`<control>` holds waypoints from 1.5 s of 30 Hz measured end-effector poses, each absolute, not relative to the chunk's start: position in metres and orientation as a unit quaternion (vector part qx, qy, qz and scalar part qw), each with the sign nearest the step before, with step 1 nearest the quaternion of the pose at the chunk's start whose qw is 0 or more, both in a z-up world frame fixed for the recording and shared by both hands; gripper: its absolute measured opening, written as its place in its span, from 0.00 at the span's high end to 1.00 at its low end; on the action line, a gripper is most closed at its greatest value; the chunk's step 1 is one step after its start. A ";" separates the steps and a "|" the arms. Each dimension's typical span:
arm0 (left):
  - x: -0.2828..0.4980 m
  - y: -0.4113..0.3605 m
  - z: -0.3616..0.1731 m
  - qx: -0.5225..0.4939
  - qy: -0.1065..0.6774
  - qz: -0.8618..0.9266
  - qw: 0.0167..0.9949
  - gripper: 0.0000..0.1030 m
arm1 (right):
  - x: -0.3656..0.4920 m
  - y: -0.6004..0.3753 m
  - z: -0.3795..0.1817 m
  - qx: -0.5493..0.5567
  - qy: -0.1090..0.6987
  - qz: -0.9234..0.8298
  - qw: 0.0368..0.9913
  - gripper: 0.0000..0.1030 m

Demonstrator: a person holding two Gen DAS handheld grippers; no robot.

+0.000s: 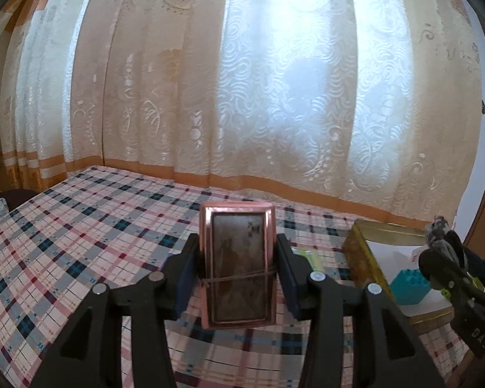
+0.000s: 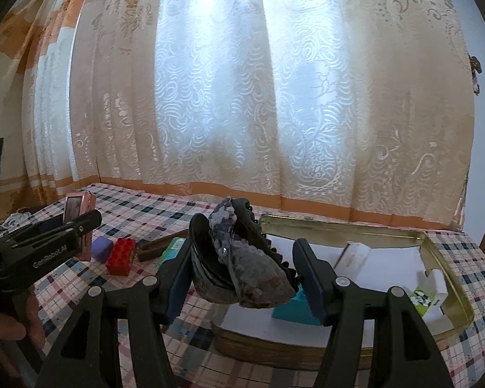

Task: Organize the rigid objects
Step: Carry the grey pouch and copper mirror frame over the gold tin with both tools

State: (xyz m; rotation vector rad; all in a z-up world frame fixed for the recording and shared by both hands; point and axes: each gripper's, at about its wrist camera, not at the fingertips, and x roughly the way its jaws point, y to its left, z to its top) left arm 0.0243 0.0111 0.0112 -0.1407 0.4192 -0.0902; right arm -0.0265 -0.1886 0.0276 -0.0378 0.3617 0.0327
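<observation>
The left gripper (image 1: 237, 278) held a small pink box with a dull window on its front and a thin brown band around it (image 1: 237, 265), pinched upright between the two dark pads, above the checked pink, blue and white cloth (image 1: 80, 242). The pads only squeezed its smooth sides low down, so the box could slip or tip out if the hand shook. The right gripper (image 2: 242, 278) held a big dark hair claw clip with a grey sparkly cloth piece on it (image 2: 239, 265), squeezed between its pads. The clip was lumpy and had teeth, so it could twist in the grip or catch on something. Just past it sat the shallow gold metal tin lined with white paper (image 2: 449, 291), with a teal block (image 2: 291, 310) and a little white and green box (image 2: 426, 294) already inside. The clip could bump those or hit the tin's rim and drop onto the cloth. Farther left, a red brick (image 2: 121, 255), a purple block (image 2: 101, 248) and a long brown thing (image 2: 152, 249) lay waiting, and the two grippers were close enough to knock together.
</observation>
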 end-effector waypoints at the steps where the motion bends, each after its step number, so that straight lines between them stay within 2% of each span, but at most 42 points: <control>1: 0.023 0.009 0.011 -0.069 0.208 -0.048 0.975 0.56 | -0.027 -0.191 0.028 -0.019 0.175 0.009 0.984 0.39; 9: 0.012 -0.005 0.020 -0.081 0.183 -0.066 0.978 0.56 | -0.031 -0.211 0.032 -0.010 0.168 -0.004 0.986 0.39; 45: 0.009 -0.098 0.032 -0.056 0.181 -0.119 0.975 0.56 | -0.047 -0.310 0.043 0.014 0.148 -0.086 0.985 0.39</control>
